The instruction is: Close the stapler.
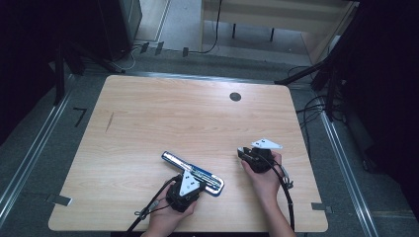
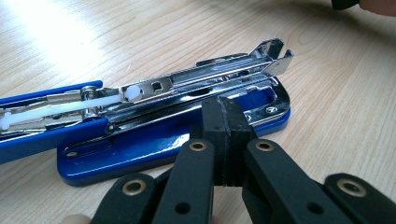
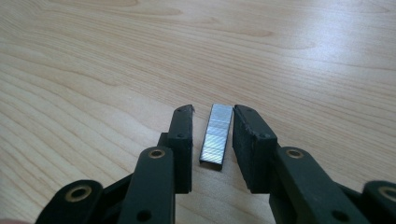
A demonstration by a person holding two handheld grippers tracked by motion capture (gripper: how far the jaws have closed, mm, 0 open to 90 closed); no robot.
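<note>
A blue and chrome stapler [image 1: 173,161] lies opened flat near the table's front edge; its chrome staple channel [image 2: 205,77] is exposed above the blue base [image 2: 140,151]. My left gripper [image 1: 198,178] is shut, and its tips [image 2: 227,123] rest against the front part of that base with nothing between the pads. To the right, my right gripper [image 1: 241,152] is held low over the wood. It stands open around a short silver strip of staples [image 3: 217,135], which lies flat on the table between the pads, apart from both.
The light wooden table [image 1: 173,108] has a round black grommet hole [image 1: 235,97] at the back right and a small dark mark [image 1: 109,121] at the left. Dark stands and cables [image 1: 316,106] surround the table on the floor.
</note>
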